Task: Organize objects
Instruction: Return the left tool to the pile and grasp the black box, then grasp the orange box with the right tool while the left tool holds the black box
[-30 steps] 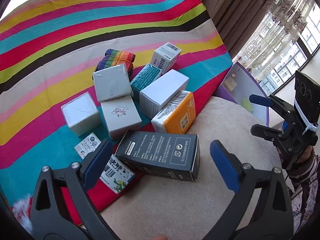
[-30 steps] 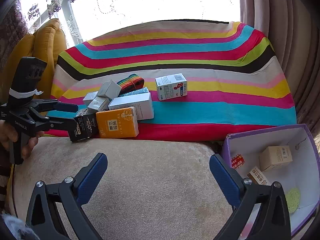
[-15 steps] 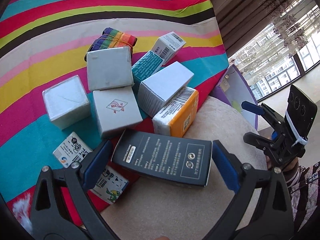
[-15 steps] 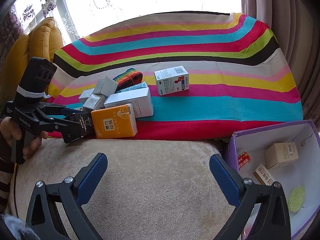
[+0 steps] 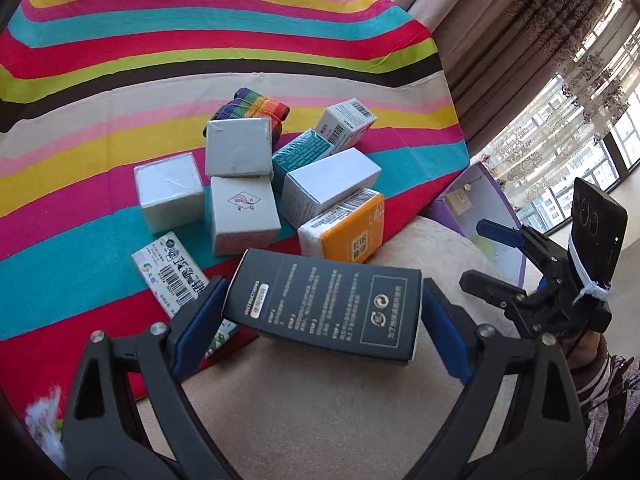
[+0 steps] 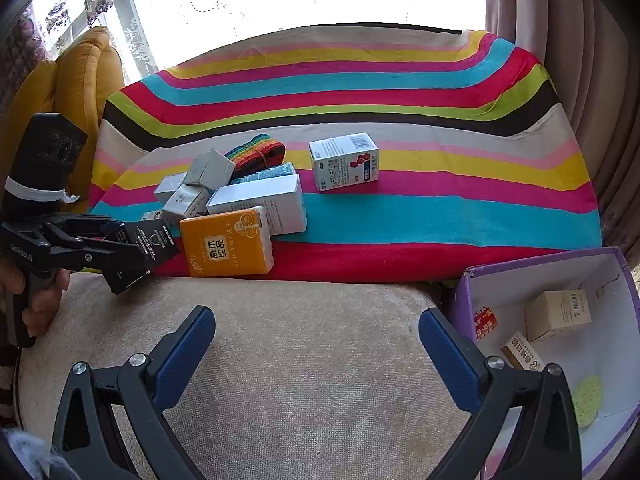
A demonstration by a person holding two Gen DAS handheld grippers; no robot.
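Cloth (image 6: 400, 216) in bright stripes drapes the far part of a beige cushion (image 6: 304, 344), with curtains (image 6: 560, 40) to the right and a yellow pillow (image 6: 80, 76) far left. Ten boxes sit out: eight clustered left on the cloth, one white box (image 6: 344, 162) apart to their right, and a black box (image 5: 326, 306). The left gripper (image 5: 320, 312) grasps that black one by its ends, at the cloth's near edge. The right gripper (image 6: 316, 346) hangs released over bare cushion. Near right, a purple bin (image 6: 560, 260) holds three more boxes.
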